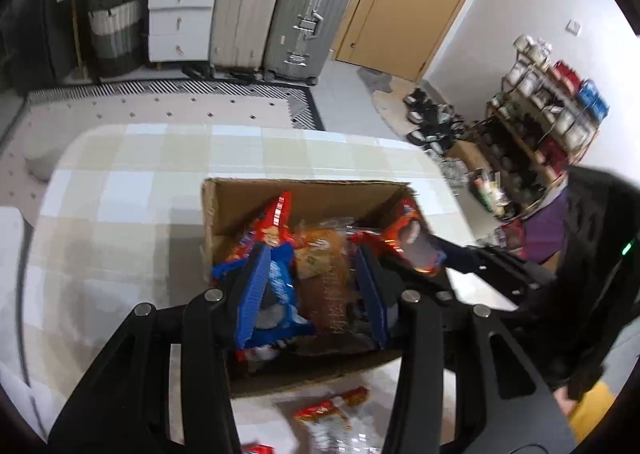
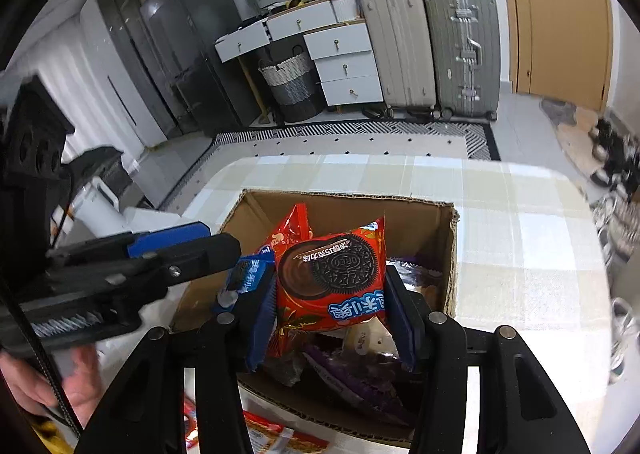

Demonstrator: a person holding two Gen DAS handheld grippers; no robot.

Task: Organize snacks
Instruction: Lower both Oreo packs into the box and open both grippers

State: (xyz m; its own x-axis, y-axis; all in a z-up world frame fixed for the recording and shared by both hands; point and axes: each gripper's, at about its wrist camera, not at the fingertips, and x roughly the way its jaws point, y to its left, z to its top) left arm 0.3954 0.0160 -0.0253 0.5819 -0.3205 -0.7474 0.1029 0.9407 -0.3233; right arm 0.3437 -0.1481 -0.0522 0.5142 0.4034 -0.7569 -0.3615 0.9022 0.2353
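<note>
The right gripper (image 2: 330, 310) is clamped on a red Oreo pack (image 2: 332, 278), held flat-on just above the open box (image 2: 452, 254); dropping it means going straight down. The left gripper (image 1: 316, 286), also over the box, seems clamped on a clear bag (image 1: 324, 274), print unreadable

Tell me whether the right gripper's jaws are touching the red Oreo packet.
Touching. The right wrist view shows the right gripper with both blue jaws pressed against the sides of the red Oreo packet, above the cardboard box.
</note>
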